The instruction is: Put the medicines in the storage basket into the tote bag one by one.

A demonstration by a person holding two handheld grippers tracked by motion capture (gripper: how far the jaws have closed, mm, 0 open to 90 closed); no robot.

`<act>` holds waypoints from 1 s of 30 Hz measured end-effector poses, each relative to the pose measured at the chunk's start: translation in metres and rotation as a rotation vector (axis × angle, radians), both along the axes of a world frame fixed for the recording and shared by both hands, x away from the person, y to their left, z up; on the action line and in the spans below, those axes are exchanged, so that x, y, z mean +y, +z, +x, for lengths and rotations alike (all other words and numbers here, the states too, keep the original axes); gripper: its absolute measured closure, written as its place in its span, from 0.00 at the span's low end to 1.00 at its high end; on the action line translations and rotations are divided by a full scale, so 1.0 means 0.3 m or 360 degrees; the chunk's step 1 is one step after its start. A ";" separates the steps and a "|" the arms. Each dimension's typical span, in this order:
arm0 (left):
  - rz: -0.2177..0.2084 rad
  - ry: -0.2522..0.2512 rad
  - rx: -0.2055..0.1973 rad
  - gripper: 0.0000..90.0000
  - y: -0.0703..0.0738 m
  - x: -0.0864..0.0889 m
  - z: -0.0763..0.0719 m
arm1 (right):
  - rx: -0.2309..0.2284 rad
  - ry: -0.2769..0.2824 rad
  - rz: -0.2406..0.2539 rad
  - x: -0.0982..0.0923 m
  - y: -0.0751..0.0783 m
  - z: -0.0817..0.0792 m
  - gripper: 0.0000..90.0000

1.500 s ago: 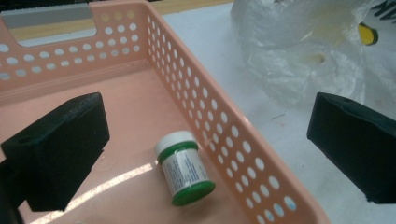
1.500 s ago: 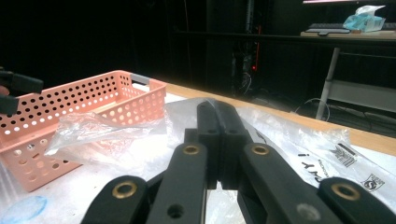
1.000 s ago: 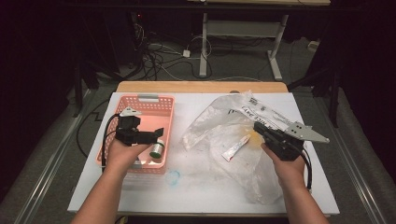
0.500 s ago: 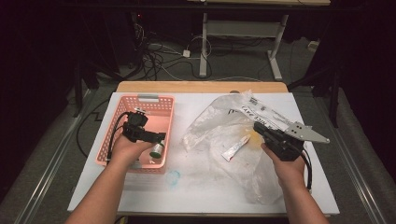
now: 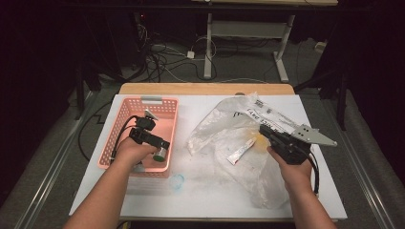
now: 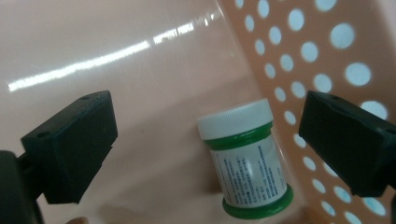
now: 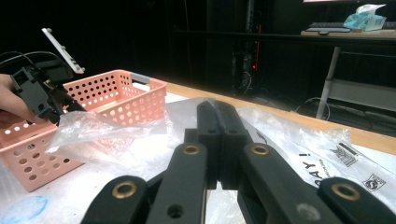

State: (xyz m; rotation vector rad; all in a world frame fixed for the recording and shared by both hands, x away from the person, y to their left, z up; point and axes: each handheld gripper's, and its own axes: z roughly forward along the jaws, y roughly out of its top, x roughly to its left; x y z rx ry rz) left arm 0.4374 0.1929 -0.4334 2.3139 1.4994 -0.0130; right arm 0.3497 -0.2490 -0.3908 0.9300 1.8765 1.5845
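1. Since the earlier frames the left gripper (image 5: 160, 151) has dropped lower into the pink basket (image 5: 122, 117); the jar was between its jaws a second ago and now lies free on the basket floor. The right gripper (image 5: 265, 130) has not shifted.
2. Nearest the person: a faint blue smudge (image 5: 177, 181) on the white table (image 5: 200, 202), just in front of the basket.
3. Left gripper: jaws spread wide, nothing pinched. Its own view shows the green jar (image 6: 246, 161) with white lid lying on its side between the open pads, touching neither, close against the perforated basket wall (image 6: 299, 56).
4. Right gripper: jaws pressed flat together, seen closed in its own view (image 7: 217, 140), tips resting over the clear plastic bag (image 5: 248, 162). Cannot tell whether a fold of bag is caught between them.
5. A small sachet (image 5: 241, 150) lies inside the bag, just left of the right gripper.
6. Far edge: wooden table strip (image 5: 205, 88), then cables on the floor (image 5: 162, 57).
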 end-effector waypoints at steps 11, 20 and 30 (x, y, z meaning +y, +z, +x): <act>0.0023 -0.0042 0.0188 0.24 -0.006 -0.022 -0.002 | -0.0008 -0.0003 0.0013 -0.002 0.005 -0.004 1.00; 0.0061 -0.0071 0.0286 0.36 -0.025 -0.044 0.012 | -0.0004 -0.0002 0.0007 -0.001 0.002 -0.002 1.00; 0.0137 -0.0084 0.0288 0.52 -0.038 -0.076 0.031 | 0.0001 0.0004 -0.0003 0.005 -0.003 -0.002 1.00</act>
